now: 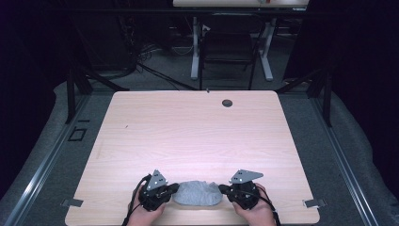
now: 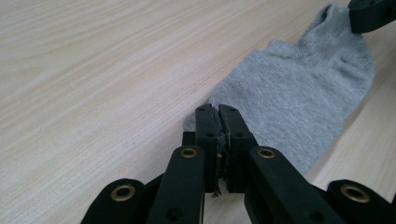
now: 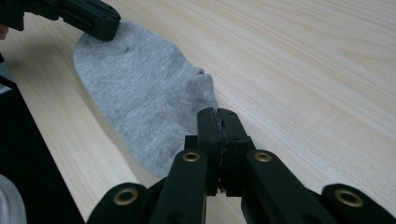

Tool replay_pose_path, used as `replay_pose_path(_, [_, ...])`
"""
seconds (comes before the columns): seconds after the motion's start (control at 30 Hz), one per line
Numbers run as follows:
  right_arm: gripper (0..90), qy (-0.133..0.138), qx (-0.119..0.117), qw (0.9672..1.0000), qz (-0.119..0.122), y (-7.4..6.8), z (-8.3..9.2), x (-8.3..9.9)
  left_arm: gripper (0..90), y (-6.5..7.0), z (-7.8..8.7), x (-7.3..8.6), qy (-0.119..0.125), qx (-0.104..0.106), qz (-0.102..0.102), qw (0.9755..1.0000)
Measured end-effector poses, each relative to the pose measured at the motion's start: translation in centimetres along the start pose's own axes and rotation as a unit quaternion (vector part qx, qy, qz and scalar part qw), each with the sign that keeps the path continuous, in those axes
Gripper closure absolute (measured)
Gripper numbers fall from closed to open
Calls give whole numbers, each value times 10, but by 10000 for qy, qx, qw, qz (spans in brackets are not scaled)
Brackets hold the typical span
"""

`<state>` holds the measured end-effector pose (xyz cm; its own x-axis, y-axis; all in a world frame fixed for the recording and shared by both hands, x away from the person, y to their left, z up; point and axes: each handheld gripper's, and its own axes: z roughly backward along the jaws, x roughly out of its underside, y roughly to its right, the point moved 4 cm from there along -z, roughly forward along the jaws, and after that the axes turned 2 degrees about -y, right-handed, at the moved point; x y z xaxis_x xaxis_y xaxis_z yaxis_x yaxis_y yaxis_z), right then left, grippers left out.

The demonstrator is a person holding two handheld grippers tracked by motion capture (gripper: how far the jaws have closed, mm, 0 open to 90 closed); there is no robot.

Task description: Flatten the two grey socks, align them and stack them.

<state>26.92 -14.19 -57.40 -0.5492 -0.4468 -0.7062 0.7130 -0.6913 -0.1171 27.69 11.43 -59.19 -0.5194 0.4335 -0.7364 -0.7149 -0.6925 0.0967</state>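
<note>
1. A grey sock (image 1: 198,193) is found lying flat on the bench (image 1: 188,132), close to the near edge and between the 2 grippers.
2. The left gripper (image 1: 172,189) is seen with its jaws pressed together on 1 end of the sock; in the left gripper view the fabric edge is pinched at the jaw tips (image 2: 217,114).
3. The right gripper (image 1: 223,189) is likewise clamped on the opposite end; in the right gripper view the knit is caught between the closed jaws (image 3: 217,116).
4. The sock (image 2: 299,102) is judged light, soft and limp: no stiffness is to be expected, and sagging in the middle is likely once it is lifted.
5. The ribbed knit is judged to give fair friction; slippage is thought unlikely while both pinches are kept.
6. The end hems are judged the best holds, since the fabric is doubled there; a grip on a single thin layer could pull loose or stretch.
</note>
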Motion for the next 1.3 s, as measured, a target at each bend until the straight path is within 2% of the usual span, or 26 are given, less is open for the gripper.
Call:
replay_pose_path(0.2, [892, -131, -27, 9999, -16, 2, -4, 4, 865, -2, -4, 3, -34, -43, -51, 10000])
replay_pose_path(0.3, [858, -133, -16, 9999, -32, 3, -4, 5, 830, -2, -3, 2, 34, -45, 20, 10000])
replay_pose_path(0.37, [847, -30, -54, 9999, -87, 3, -2, 4, 808, -3, -2, 1, 104, -82, 67, 9999])
replay_pose_path(0.43, [847, 39, -42, 10000, -77, 3, 1, 3, 778, -4, 0, 0, 146, -42, 7, 9999])
replay_pose_path(0.5, [859, 155, -29, 9998, -82, 1, 3, 1, 779, -3, 3, -3, 235, -36, 54, 9997])
replay_pose_path(0.63, [864, 283, -57, 9995, 115, -7, 1, -5, 778, -1, 12, -9, 377, -47, 26, 9993])
replay_pose_path(0.67, [856, 264, -58, 9995, 159, -8, -1, -6, 779, -1, 13, -10, 402, -69, -40, 9992])
replay_pose_path(0.77, [838, 135, -28, 9995, 290, -11, -11, -6, 802, 1, 12, -9, 338, -37, -119, 9994])
replay_pose_path(0.93, [831, -57, -41, 9995, 299, -10, -20, -1, 844, 4, 5, -4, 93, 12, -241, 9997])
replay_pose_path(1.07, [833, -192, -61, 9994, 279, -9, -25, 3, 854, 5, -4, 3, -102, 2, -229, 9997])
replay_pose_path(1.1, [835, -305, -52, 9990, 326, -8, -26, 5, 855, 4, -5, 4, -128, -2, -226, 9997])
replay_pose_path(1.3, [848, -376, -47, 9988, 296, -4, -30, 8, 858, 4, -8, 7, -208, -9, -244, 9995])
